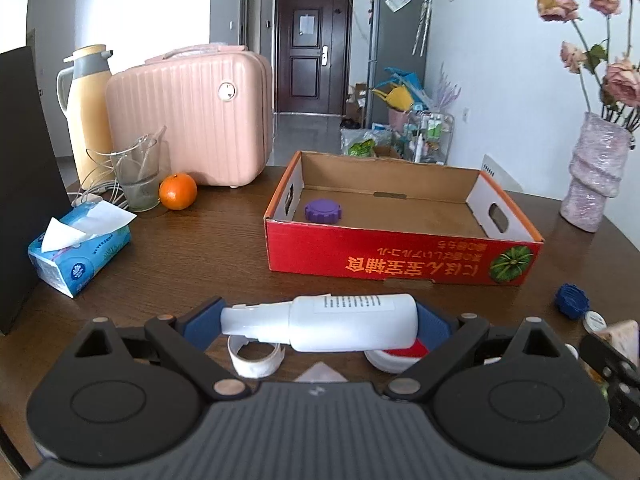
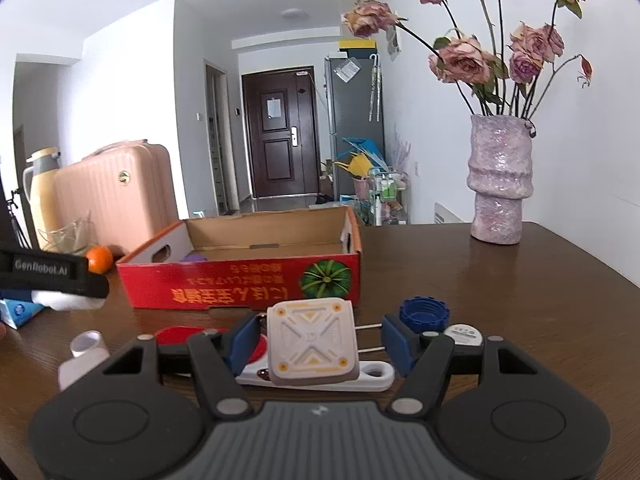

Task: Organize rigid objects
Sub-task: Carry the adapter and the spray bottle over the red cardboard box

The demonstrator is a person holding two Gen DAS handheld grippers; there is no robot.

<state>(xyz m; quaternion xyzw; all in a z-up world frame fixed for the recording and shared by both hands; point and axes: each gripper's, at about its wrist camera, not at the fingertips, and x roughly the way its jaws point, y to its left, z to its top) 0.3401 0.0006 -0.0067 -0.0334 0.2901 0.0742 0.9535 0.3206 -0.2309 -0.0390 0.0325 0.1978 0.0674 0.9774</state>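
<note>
My left gripper (image 1: pixel 316 320) is shut on a white spray bottle (image 1: pixel 344 322), held sideways end to end between the blue pads (image 1: pixel 198 326), above the table. My right gripper (image 2: pixel 314 340) is shut on a white square device with yellow marks (image 2: pixel 312 340); its two metal prongs (image 2: pixel 368 338) meet the right pad. A red cardboard box (image 1: pixel 400 250) stands open ahead, with a purple cap (image 1: pixel 323 211) in its left corner. The box (image 2: pixel 240 280) also shows in the right wrist view, with the left gripper (image 2: pixel 52 276) at the left edge.
Loose on the table are a blue cap (image 2: pixel 424 314), a white opener (image 2: pixel 360 378), a red-and-white lid (image 1: pixel 400 354), a tape ring (image 1: pixel 256 358) and a small round labelled piece (image 2: pixel 462 334). Behind are a pink case (image 1: pixel 188 116), thermos (image 1: pixel 86 112), glass jug (image 1: pixel 138 172), orange (image 1: pixel 178 191), tissue pack (image 1: pixel 80 248) and flower vase (image 2: pixel 500 180).
</note>
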